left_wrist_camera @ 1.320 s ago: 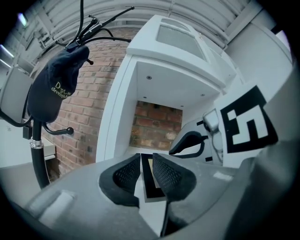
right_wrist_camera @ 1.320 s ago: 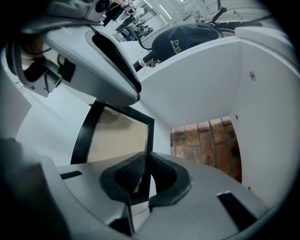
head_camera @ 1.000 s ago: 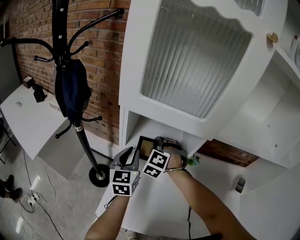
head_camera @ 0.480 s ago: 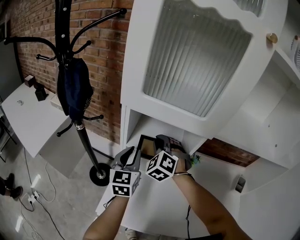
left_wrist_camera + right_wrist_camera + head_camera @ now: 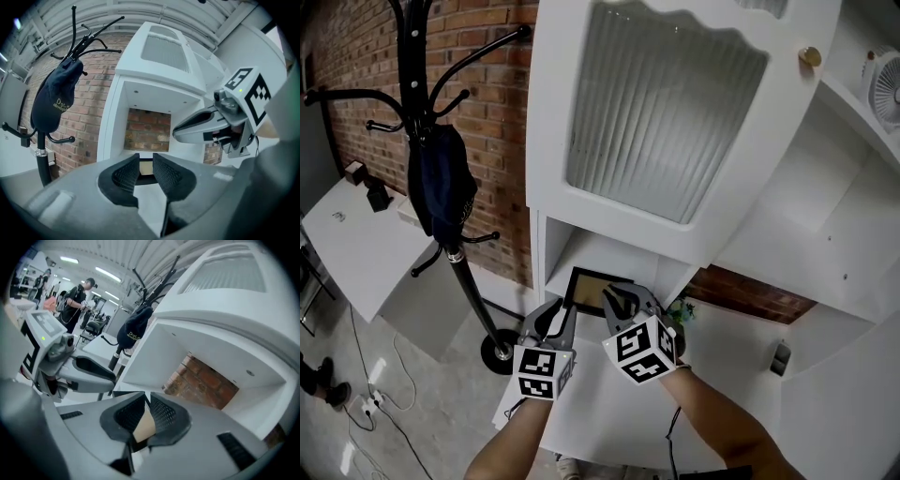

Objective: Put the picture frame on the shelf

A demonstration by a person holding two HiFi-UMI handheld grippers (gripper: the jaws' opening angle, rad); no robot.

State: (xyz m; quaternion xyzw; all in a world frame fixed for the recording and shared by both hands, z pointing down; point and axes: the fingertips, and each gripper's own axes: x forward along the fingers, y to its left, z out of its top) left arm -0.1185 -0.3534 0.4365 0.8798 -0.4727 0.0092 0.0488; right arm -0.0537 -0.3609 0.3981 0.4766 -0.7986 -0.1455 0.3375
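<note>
1. Head view: since the earlier frame the right gripper (image 5: 617,302) has rolled and come up, so its marker cube shows other faces. The picture frame (image 5: 592,289) now tilts its tan face up at the mouth of the lower shelf (image 5: 614,253). The left gripper (image 5: 555,317) has hardly shifted and sits just beside the frame's lower-left corner. The step in hand looks like carrying the frame into the compartment. The next move probably calls for pushing it deeper, setting it stable, then letting go. The frame's lower-right edge is hidden behind the right gripper, so I cannot tell whether it touches the shelf floor.

2. Left gripper view: the left gripper (image 5: 146,162) has its jaws a narrow slit apart, with nothing between the pads. A strip of the picture frame (image 5: 146,168) shows beyond the tips. The right gripper (image 5: 180,132) crosses the right of the frame in side view, one jaw visible.

3. Right gripper view: the right gripper (image 5: 146,406) is clamped on the picture frame (image 5: 143,426), whose tan face fills the gap. Most of the frame is cut off below. The left gripper (image 5: 110,373) lies at the left.
</note>
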